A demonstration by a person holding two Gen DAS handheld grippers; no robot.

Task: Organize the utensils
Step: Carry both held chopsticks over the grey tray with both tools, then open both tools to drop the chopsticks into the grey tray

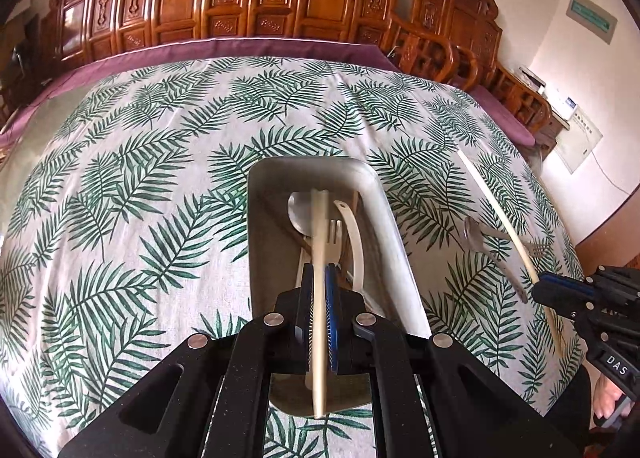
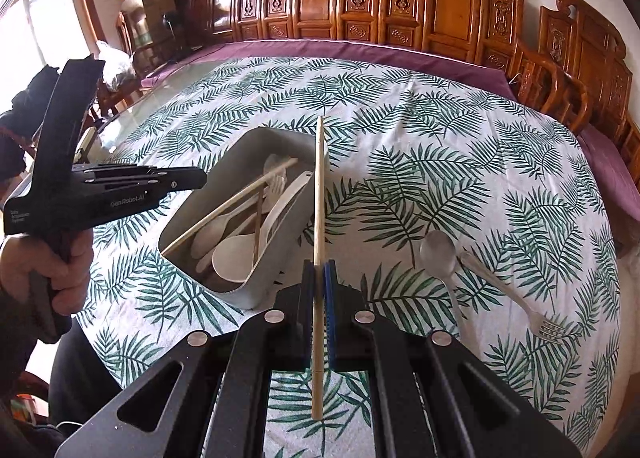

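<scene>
Two grippers, one chopstick apiece. Left gripper (image 1: 319, 278) is clamped tight on a pale chopstick (image 1: 320, 242), poised above the grey tray (image 1: 394, 225), presumably so it can drop in lengthwise with the other utensils. Right gripper (image 2: 319, 278) is likewise closed on a second chopstick (image 2: 319, 193), whose tip reaches over the tray's near wall; the long axis held roughly along the tray suggests an easy lay-in. Tray already holds pale spoons (image 2: 230, 254) and sticks. A metal spoon (image 2: 438, 252) and metal fork (image 2: 516, 298) lie loose on the leaf-print cloth (image 2: 460, 145), not yet sorted.
</scene>
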